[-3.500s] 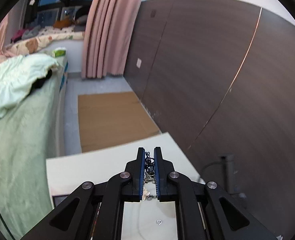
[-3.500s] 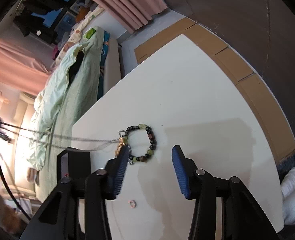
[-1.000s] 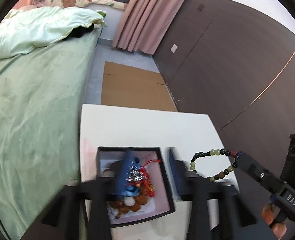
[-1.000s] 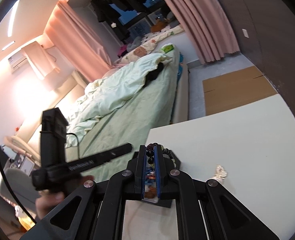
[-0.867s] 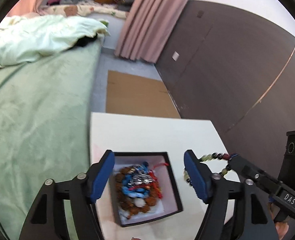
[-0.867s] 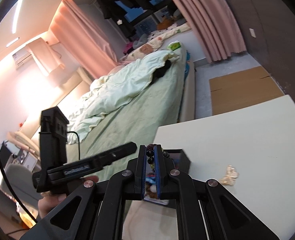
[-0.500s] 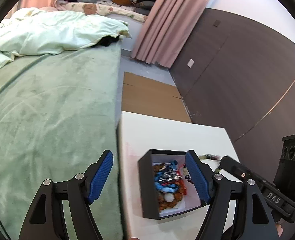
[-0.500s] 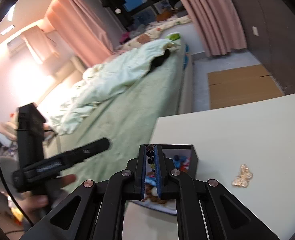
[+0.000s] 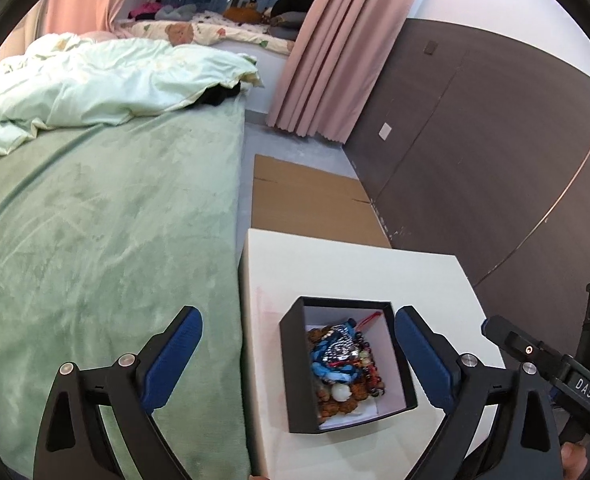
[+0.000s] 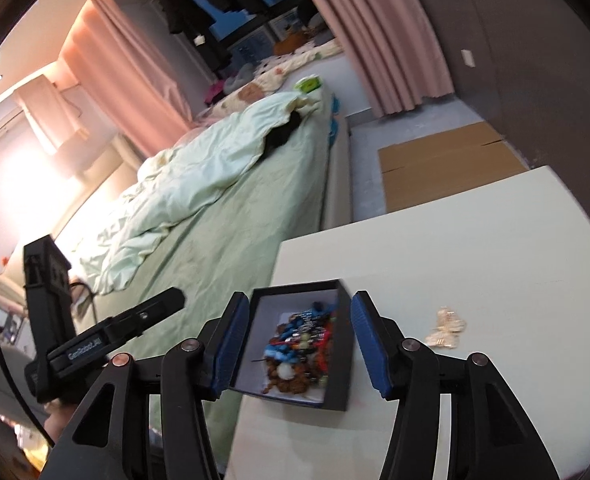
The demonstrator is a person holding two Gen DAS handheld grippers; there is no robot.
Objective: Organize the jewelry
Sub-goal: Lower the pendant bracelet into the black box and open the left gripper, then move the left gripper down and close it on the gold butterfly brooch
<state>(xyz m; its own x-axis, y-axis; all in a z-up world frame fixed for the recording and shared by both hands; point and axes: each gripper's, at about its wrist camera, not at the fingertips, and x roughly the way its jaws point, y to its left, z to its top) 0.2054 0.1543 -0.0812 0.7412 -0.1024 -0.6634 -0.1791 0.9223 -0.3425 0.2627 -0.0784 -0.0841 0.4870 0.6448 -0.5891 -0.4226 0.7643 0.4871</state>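
Note:
A black box (image 9: 293, 380) with a white inside stands near the left edge of the white table (image 9: 355, 276). It holds a heap of jewelry (image 9: 345, 364): beads, blue cord, a silver chain. My left gripper (image 9: 295, 354) is open and empty, above and in front of the box. My right gripper (image 10: 301, 344) is open and empty, straddling the box (image 10: 335, 398) from above; the jewelry heap (image 10: 301, 350) shows between its fingers. A gold butterfly clip (image 10: 447, 330) lies on the table to the right of the box.
A bed with a green cover (image 9: 107, 240) runs along the table's left edge. Flat cardboard (image 9: 311, 204) lies on the floor beyond the table. A dark panelled wall (image 9: 495, 152) stands to the right. The other hand-held gripper shows in each view (image 9: 551, 372) (image 10: 107, 336).
My right gripper was shut on the bead bracelet above the box; now it is open and the bracelet lies in the box. My left gripper has stayed open and drifted left.

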